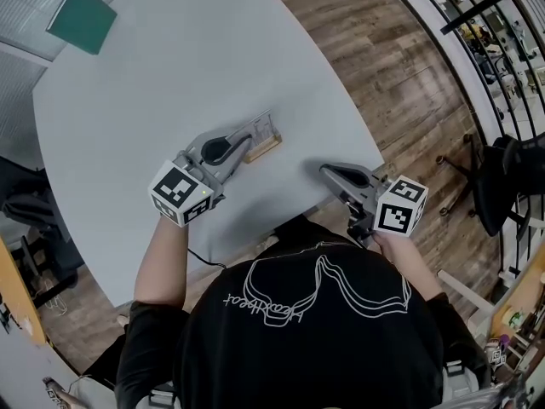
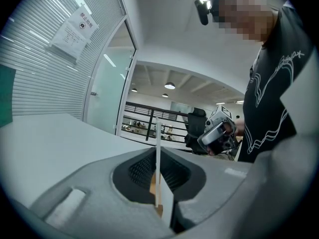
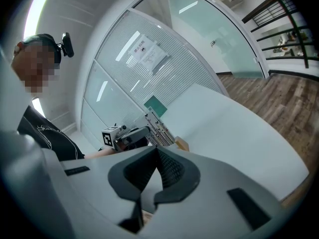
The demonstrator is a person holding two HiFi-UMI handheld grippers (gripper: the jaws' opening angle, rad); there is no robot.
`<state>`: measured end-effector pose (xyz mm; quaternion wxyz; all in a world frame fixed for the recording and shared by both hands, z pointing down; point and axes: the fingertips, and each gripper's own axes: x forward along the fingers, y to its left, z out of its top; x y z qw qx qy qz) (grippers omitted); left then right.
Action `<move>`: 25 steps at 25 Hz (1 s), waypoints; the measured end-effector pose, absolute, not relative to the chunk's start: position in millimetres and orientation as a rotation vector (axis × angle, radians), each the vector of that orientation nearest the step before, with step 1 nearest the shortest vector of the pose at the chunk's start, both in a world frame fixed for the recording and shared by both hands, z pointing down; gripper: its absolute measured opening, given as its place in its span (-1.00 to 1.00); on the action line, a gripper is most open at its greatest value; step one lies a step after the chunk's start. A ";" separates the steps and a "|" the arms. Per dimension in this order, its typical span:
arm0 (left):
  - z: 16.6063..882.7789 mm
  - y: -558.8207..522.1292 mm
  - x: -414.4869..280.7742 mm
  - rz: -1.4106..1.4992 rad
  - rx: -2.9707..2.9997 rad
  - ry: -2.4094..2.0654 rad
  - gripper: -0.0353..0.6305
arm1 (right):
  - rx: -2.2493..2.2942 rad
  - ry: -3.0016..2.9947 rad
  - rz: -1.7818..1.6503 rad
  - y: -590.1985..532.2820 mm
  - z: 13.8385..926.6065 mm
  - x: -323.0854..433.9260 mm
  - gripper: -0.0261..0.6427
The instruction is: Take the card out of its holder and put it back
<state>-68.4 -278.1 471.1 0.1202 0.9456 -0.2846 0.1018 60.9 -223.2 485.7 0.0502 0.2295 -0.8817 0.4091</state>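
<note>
Your left gripper [image 2: 157, 158] clamps the card [image 2: 157, 133], seen edge-on in its own view and face-on from your closed, empty right gripper [image 3: 157, 152].

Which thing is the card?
Find the big white table. Near its middle is a small wooden holder, where the left gripper pinches the card. It's the only thin sheet standing on edge; the green square lies flat far off.
</note>
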 end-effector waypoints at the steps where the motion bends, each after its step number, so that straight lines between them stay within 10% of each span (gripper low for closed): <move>1: 472.2 -278.2 -68.2 0.301 2.762 -0.833 -0.82 | 0.697 -2.683 1.246 -223.4 486.0 60.5 -0.89; 25: 512.0 -269.9 -63.7 0.426 2.715 -0.827 -0.82 | 0.693 -2.670 1.301 -215.5 494.0 55.5 -0.89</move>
